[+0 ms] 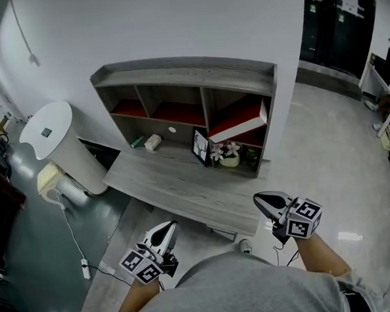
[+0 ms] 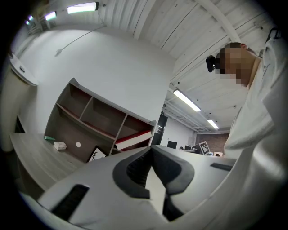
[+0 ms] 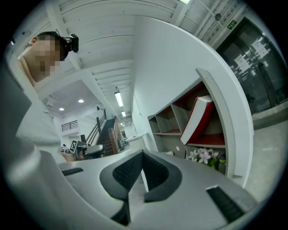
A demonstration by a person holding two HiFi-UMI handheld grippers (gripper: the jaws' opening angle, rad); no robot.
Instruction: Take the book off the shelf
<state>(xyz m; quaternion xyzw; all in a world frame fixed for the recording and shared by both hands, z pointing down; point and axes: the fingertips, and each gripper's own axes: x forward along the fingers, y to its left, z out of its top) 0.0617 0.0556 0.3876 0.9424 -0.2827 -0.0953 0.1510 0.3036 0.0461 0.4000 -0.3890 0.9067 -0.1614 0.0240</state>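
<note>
Nearest the camera, at the bottom of the head view, the person holds both tools low in front of the grey shirt. The left gripper (image 1: 166,227) sits lower left and the right gripper (image 1: 259,199) lower right. Both noses point up the frame toward the desk (image 1: 177,186).

In the left gripper view, the left gripper (image 2: 151,150) has its dark pads pressed together with nothing between them. The right gripper (image 3: 142,155) looks the same in its own view, pinched closed and empty.

Beyond the desk edge is the grey shelf (image 1: 183,70) against the white wall. The book (image 1: 239,119), red-covered with a white page edge, leans tilted in the upper right compartment. It is well apart from both tools and closer to the right one's side of the frame.

Only the head view shows both tools and the white round appliance (image 1: 52,144) at the left. The left gripper view catches the book (image 2: 133,139) just above its jaws, plus the framed picture (image 2: 95,155) and a small white box (image 2: 60,145). The right gripper view puts the book (image 3: 198,119) at right, with flowers (image 3: 201,156) beneath it and a staircase far behind.
</note>
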